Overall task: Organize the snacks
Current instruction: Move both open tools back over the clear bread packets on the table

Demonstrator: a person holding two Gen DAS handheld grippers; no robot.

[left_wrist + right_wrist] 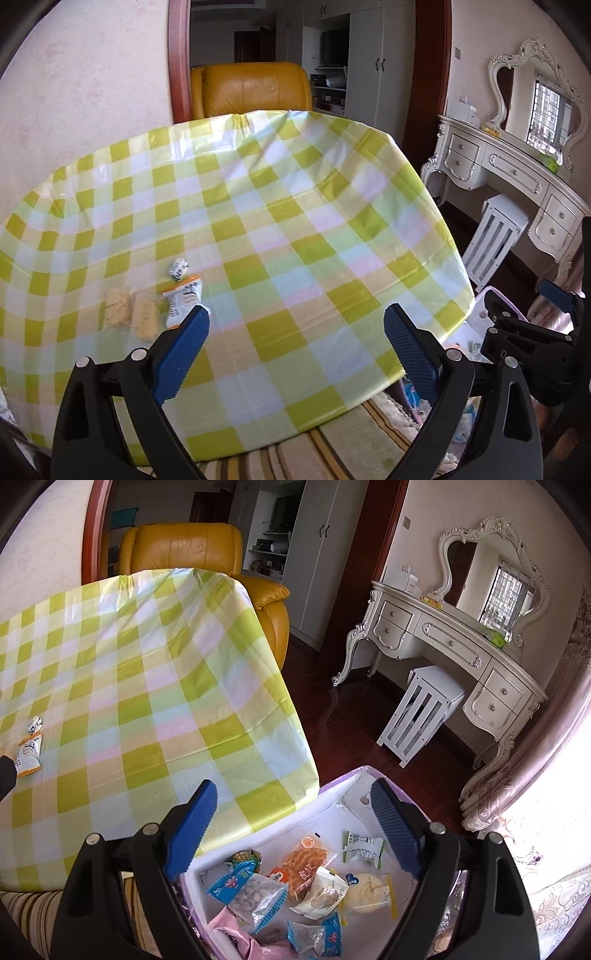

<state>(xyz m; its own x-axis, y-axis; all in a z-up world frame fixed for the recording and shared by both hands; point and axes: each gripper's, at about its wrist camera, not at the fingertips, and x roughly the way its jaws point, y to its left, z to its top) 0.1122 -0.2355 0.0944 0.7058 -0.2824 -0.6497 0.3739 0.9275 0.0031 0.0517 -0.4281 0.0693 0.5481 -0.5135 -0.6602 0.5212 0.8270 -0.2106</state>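
Several snacks lie on the checked tablecloth [295,206]: two pale yellow clear-wrapped packs [131,308], an orange-and-white packet [183,297] and a small white sweet [178,268]. My left gripper [295,334] is open and empty above the table's near edge, right of these snacks. My right gripper [293,818] is open and empty above a white-lined purple box [354,797] beside the table. The box holds several snack packs, among them an orange pack [304,866] and blue-edged nut bags [255,893]. The orange-and-white packet [28,757] and the small sweet [35,725] also show in the right wrist view.
A yellow leather armchair [207,550] stands behind the table. A white dressing table with a mirror [461,642] and a white stool [424,712] stand to the right on dark wood floor. A striped rug [332,450] lies under the table's near edge.
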